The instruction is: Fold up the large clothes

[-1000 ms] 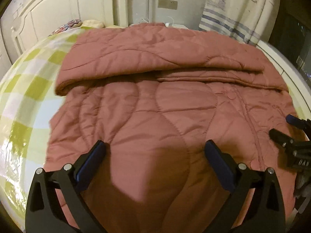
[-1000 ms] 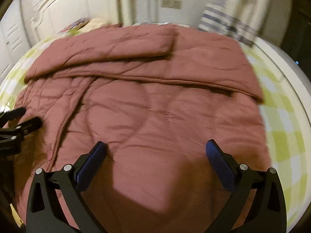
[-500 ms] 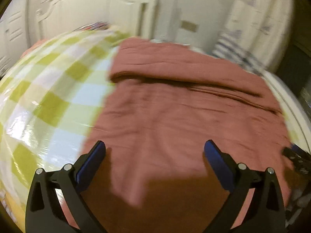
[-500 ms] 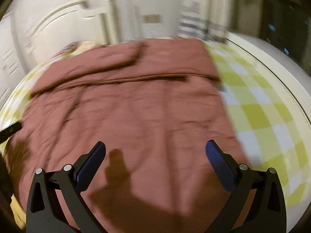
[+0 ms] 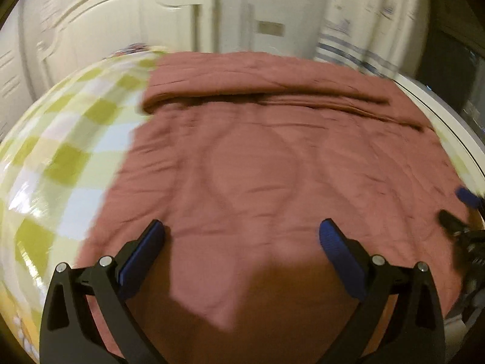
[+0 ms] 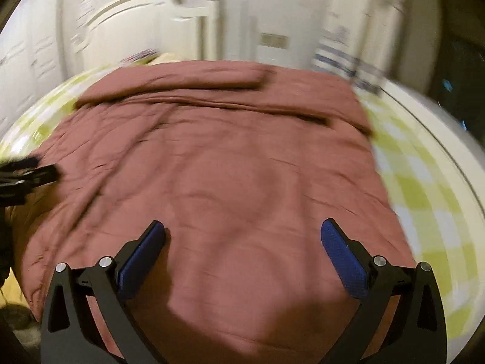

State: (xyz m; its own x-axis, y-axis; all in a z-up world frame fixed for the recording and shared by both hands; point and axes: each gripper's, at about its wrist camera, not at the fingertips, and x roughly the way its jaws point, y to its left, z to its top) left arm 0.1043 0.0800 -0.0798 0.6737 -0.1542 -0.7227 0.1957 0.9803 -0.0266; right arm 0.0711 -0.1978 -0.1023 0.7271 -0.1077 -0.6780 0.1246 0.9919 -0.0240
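Both grippers — left gripper [image 5: 242, 242], right gripper [image 6: 242, 242] — fingers wide, empty; quilted garment [image 5: 272, 166] ahead of tips — pinch near hem corners evenly.

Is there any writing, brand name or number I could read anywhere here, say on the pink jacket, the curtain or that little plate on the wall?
None can be read.
Wall plate: a plain blurred rectangle, no legible text.
Curtain: faint printed marks and blue stripes, too blurred to tell whether any are words.
Pink quilted garment: no label or print visible.
Checked bed cover: pattern only.
Left tongs and right tongs: no markings visible.
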